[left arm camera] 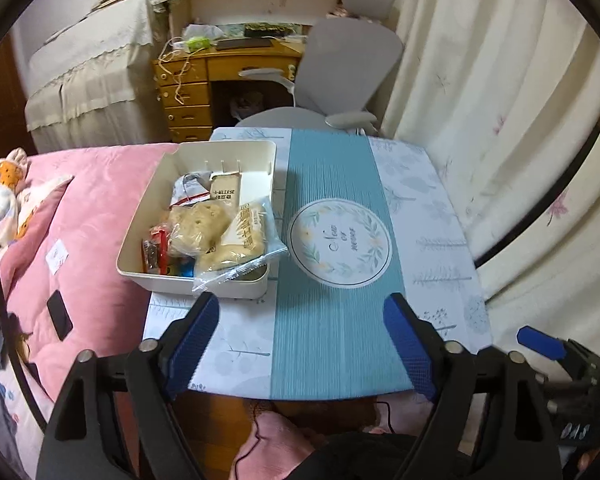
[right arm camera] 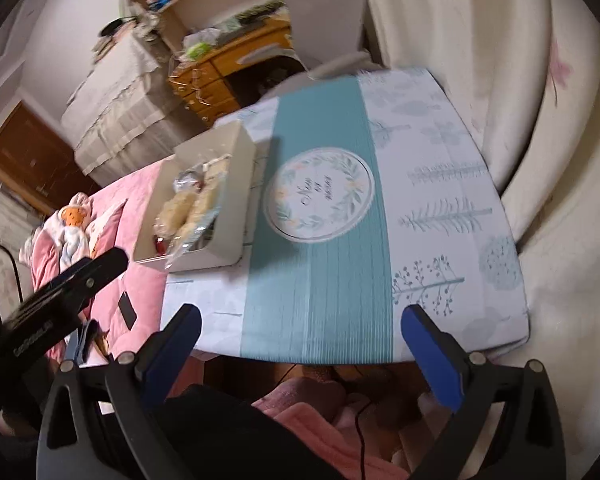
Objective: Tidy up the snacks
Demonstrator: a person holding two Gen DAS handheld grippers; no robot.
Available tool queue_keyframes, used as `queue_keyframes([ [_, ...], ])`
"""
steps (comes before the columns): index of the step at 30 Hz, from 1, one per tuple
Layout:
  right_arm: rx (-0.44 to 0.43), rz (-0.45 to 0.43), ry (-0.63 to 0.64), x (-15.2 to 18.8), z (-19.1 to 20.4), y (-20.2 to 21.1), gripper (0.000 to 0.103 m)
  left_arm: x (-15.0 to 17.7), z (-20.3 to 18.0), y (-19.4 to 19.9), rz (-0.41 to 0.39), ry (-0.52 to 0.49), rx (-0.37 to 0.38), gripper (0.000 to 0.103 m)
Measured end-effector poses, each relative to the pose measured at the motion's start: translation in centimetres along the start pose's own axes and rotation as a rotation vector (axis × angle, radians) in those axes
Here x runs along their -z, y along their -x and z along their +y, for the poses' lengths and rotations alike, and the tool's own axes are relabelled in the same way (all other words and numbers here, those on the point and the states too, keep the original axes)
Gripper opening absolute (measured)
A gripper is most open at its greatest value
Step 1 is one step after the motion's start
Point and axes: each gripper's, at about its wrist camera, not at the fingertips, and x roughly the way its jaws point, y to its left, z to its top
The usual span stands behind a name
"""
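Both wide open, holding nothing: left gripper (left arm camera: 300,316), right gripper (right arm camera: 302,320). Ahead-left, box (left arm camera: 156,188) of snacks (left arm camera: 216,228). Soft, light, crinkly, slippery bags; best pinched gently by the edge.

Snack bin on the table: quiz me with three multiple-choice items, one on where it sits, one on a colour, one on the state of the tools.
1. Where does the snack bin sit on the table?
A. On its left side, beside the teal runner
B. On the round printed mat
C. At its right edge by the curtain

2. What colour is the runner?
A. Pink
B. Teal
C. Yellow

3. How are the left tool and right tool?
A. Both shut on packets
B. One open, one shut
C. Both open, holding nothing

Answers: 1 A, the bin stands left of the runner. 2 B, its stripes are teal. 3 C, each tool's fingers stand wide apart with only table between them.
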Motion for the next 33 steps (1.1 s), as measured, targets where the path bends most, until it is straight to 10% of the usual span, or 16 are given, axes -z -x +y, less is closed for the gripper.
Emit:
queue_keyframes([
  [33, 0.14, -0.148, 0.018, 2.8, -1.5, 5.2, 0.103, 2.1, -5.6, 1.4, -0.053, -0.11, -0.102, 0.102],
])
